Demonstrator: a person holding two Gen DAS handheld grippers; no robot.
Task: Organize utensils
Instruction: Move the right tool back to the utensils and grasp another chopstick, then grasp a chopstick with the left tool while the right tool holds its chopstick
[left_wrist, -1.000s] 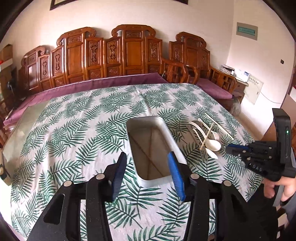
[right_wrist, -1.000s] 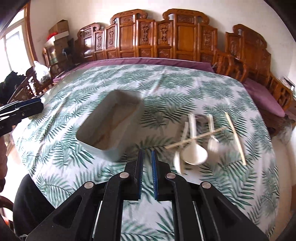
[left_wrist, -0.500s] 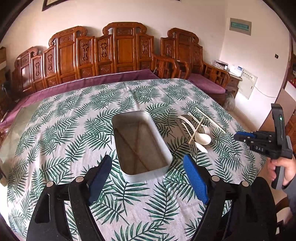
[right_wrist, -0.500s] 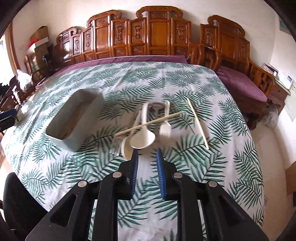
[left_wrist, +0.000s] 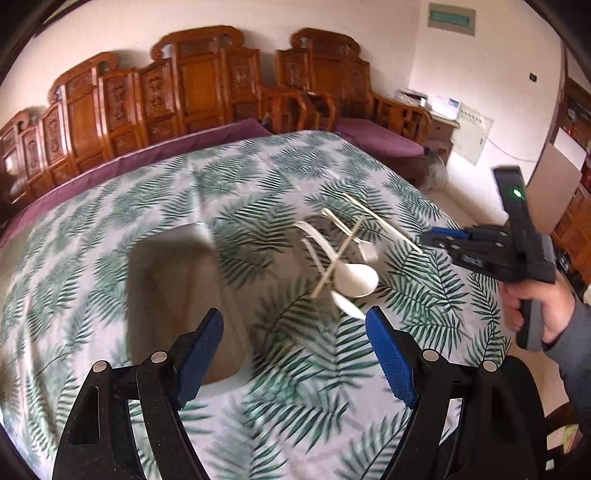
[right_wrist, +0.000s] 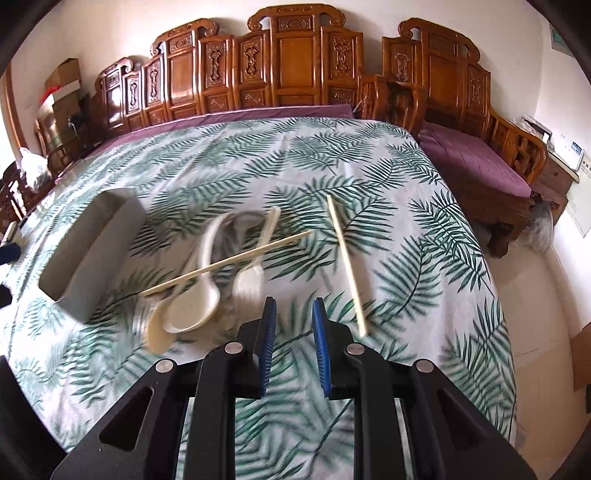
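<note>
Utensils lie in a loose heap on the leaf-print counter (right_wrist: 406, 192), none yet in the grey bin (right_wrist: 92, 258) — so the sorting has barely begun. Nearest the right gripper (right_wrist: 294, 347), whose jaws have just been opening to a narrow, empty gap, lie a white spoon (right_wrist: 192, 306) and plastic fork (right_wrist: 251, 280), with one chopstick (right_wrist: 225, 262) across them and a second chopstick (right_wrist: 345, 264) apart to the right. The left gripper (left_wrist: 295, 354) has just been opening wide and holds nothing. The bin's inside is too blurred to read — every piece seems left to move.
</note>
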